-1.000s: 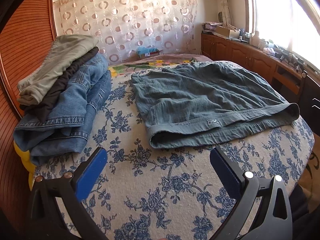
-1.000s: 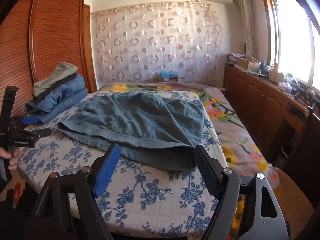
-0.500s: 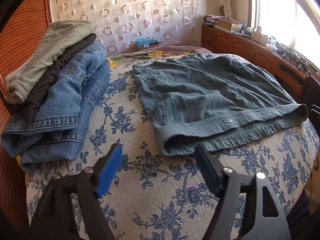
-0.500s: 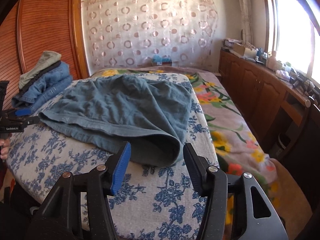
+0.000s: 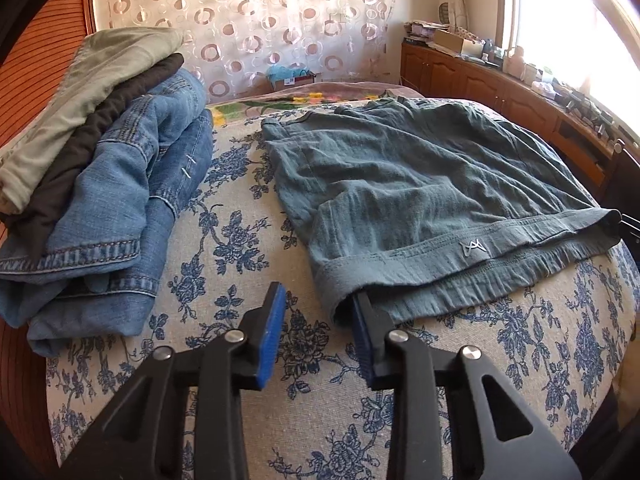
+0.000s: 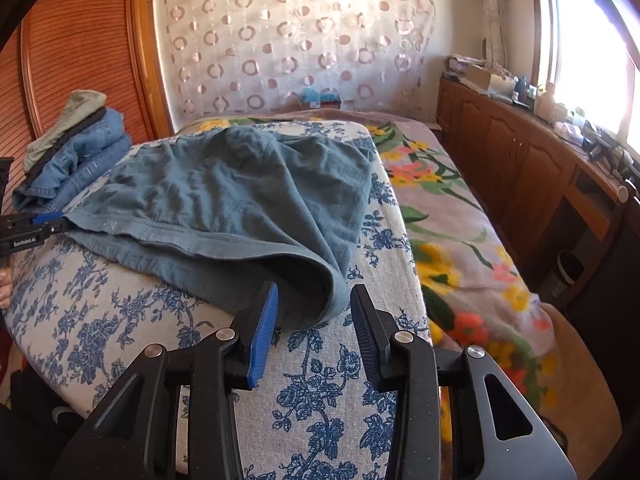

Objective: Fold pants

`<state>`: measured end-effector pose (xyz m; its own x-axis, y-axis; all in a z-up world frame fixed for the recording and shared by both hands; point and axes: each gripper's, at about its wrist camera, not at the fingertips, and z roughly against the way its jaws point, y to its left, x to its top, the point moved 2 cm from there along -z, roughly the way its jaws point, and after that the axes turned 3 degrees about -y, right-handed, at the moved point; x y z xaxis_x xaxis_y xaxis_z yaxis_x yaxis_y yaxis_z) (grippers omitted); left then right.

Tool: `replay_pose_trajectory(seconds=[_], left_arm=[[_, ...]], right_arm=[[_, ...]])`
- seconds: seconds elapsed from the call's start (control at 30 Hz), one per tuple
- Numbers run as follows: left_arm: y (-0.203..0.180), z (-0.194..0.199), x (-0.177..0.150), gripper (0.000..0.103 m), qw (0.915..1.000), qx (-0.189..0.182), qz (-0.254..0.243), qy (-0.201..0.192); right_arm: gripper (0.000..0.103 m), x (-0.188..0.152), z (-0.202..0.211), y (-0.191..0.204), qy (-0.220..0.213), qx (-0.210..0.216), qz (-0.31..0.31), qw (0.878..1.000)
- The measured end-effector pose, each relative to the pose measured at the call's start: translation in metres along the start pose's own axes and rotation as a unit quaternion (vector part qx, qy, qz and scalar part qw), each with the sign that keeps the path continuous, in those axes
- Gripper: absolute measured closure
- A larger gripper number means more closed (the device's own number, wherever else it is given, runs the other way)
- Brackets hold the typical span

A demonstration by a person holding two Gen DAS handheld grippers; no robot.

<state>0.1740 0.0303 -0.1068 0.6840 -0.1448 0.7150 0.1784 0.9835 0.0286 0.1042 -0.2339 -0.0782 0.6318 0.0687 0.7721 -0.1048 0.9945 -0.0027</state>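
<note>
While the teal pants (image 5: 420, 200) lie flat on the bed (image 5: 240, 360), waistband along its near edge, each end corner sits between closing jaws: left gripper (image 5: 318, 320) at one, right gripper (image 6: 314, 320) at the other, neither yet pinching cloth.

wall: curtain with ring pattern (image 6: 296, 48) at 12 o'clock | wardrobe: slatted wood doors (image 6: 80, 52) at 10 o'clock | window (image 6: 592, 40) at 2 o'clock, strong daylight (glare washes it out) | cabinets: low wooden row (image 6: 508, 152) under it, top cluttered
</note>
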Motion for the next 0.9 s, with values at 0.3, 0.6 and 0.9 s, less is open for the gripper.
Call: replay_pose_trajectory(seconds=[0.3, 0.6, 0.9], left_arm=[[0.0, -0.003, 0.0, 0.085, 0.9999, -0.014, 0.006, 0.0], [0.0, 0.02, 0.002, 0.102, 0.9992, -0.026, 0.008, -0.03], [0.01, 0.053, -0.005, 0.103, 0.9971, -0.026, 0.03, -0.066]], right_arm=[[0.074, 0.006, -0.017, -0.004, 0.019, -0.004, 0.002, 1.0], [0.101, 0.008, -0.012, -0.003, 0.006, 0.019, 0.003, 1.0], [0.102, 0.013, 0.01, 0.005, -0.014, 0.049, 0.009, 0.999]])
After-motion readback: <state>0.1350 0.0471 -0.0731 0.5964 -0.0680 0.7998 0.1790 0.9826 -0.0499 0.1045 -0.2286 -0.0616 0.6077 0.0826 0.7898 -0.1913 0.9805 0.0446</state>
